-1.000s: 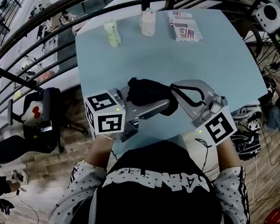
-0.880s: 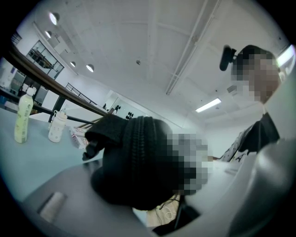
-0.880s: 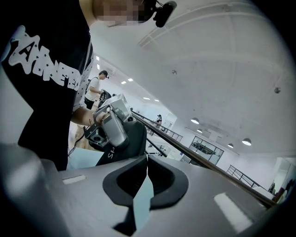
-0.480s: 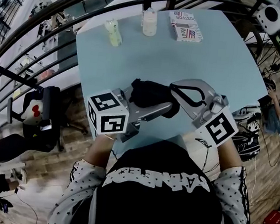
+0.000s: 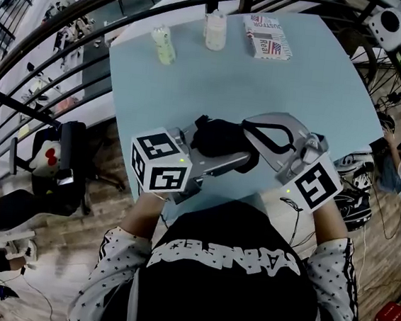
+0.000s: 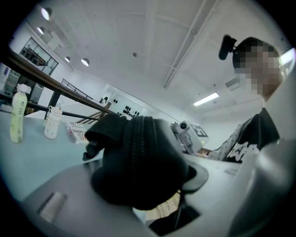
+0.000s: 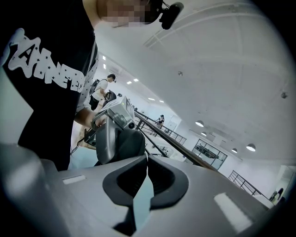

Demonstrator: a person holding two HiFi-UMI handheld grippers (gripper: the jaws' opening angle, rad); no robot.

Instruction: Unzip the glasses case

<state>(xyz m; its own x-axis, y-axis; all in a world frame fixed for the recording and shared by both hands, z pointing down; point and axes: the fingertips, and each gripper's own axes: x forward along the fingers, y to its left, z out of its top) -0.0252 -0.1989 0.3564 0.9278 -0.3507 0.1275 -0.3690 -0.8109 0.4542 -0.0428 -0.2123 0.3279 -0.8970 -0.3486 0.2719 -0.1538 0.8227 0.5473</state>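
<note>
Fingers of left gripper (image 5: pixel 230 151) clamp black glasses case (image 5: pixel 217 133), zip closed; right gripper (image 7: pixel 147 162) fingers pinched together.

A black glasses case (image 5: pixel 220 138) is seen at the centre of the frame, held in the left gripper (image 5: pixel 238 155) above a light blue table (image 5: pixel 301 88), with the right gripper (image 5: pixel 252 128) placed just beside its right end, while a green bottle (image 5: pixel 163 45), a white bottle (image 5: pixel 215 31) and a printed box (image 5: pixel 268 39) are lined along the upper edge.
</note>
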